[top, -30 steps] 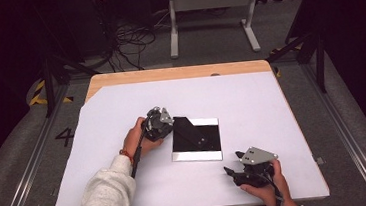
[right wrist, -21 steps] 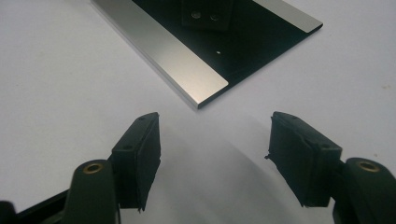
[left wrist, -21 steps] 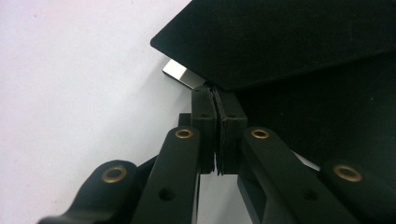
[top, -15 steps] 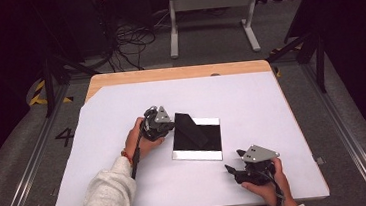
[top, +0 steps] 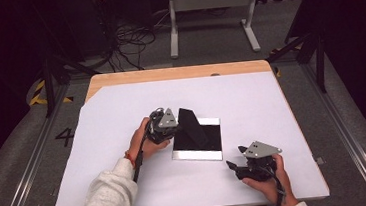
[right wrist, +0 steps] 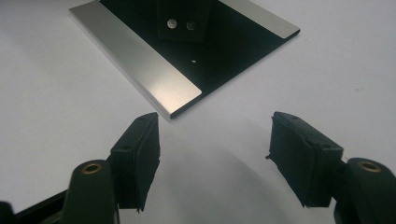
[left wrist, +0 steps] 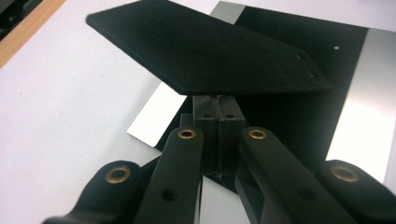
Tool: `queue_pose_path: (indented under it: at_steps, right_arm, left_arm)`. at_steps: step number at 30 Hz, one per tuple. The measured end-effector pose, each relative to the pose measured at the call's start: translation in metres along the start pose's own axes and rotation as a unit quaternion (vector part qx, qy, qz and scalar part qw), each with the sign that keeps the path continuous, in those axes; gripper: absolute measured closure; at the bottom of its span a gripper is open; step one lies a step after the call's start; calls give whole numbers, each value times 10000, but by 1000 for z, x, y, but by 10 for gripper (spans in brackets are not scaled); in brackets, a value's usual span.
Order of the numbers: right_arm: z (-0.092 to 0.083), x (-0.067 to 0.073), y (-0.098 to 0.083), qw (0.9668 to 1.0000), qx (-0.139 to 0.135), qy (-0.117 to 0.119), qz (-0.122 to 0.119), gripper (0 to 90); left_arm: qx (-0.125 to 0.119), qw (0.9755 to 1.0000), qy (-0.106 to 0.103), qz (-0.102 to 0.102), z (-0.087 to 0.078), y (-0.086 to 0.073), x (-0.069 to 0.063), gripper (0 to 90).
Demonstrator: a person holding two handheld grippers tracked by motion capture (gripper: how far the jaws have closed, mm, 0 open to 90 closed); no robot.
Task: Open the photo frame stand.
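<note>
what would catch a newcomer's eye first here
First, the black flap at mid-table, tilted up off the square plate with silver edge strips, its edge pinched in the left tool. Next, the right tool, open, resting on the white sheet just off the plate's near right corner.

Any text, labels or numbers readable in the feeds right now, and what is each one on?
"4": dark digit on the grey floor left of the table.
No readable text on the black flap held in the left claw, the silver-edged plate or the right claw.
</note>
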State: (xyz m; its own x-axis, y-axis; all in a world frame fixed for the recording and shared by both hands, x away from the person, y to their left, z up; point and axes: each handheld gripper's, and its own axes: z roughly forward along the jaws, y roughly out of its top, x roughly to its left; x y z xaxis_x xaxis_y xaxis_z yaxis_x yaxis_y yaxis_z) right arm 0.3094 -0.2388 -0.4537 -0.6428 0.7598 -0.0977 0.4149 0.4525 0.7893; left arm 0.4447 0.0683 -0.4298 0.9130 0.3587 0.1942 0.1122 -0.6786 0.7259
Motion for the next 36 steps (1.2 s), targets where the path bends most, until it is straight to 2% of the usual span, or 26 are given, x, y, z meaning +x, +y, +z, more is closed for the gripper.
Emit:
queue_pose_path:
  at_steps: [3, 7, 11, 13, 14, 15, 19, 22, 26, 33, 36]
  right_arm:
    - [-1, 1, -1, 10000, 7, 2, -17, 339]
    - [-3, -2, -1, 10000, -5, -4, 13, 339]
    - [-5, -6, -1, 9999, -66, -7, 139, 339]
    - [-5, -5, -2, 9999, -28, 19, 127, 339]
    - [-5, -3, -2, 10000, -25, 19, 37, 340]
    - [-5, -3, -2, 10000, -26, 18, 13, 340]
    - [-5, -4, -1, 10000, -47, 44, 53, 341]
    - [-6, -5, -1, 9999, -51, 90, 77, 341]
    - [-5, -5, 0, 9998, -55, 145, 93, 340]
    - [-5, -8, 3, 9998, -106, 175, 77, 341]
    - [-3, -8, 6, 9998, -105, 176, 70, 341]
  left_arm:
    - [36, 9999, -47, 149, 0, 3, -4, 896]
    - [74, 9996, -144, 250, 0, 9, -10, 898]
    - [174, 9993, -117, 307, 1, 9, -15, 895]
    - [127, 9997, -138, 180, 1, 7, -16, 886]
    - [138, 9997, -117, 145, 1, 7, -17, 886]
    - [123, 9997, -93, 168, 0, 7, -18, 883]
    - [69, 9999, -31, 117, -1, 6, -17, 876]
    - [26, 10000, -13, -24, -2, 2, -16, 850]
    - [5, 10000, -16, -49, -3, 0, -16, 839]
    - [119, 9999, 80, -65, -16, -9, -21, 820]
    - [93, 9998, 104, -120, -31, -20, -27, 810]
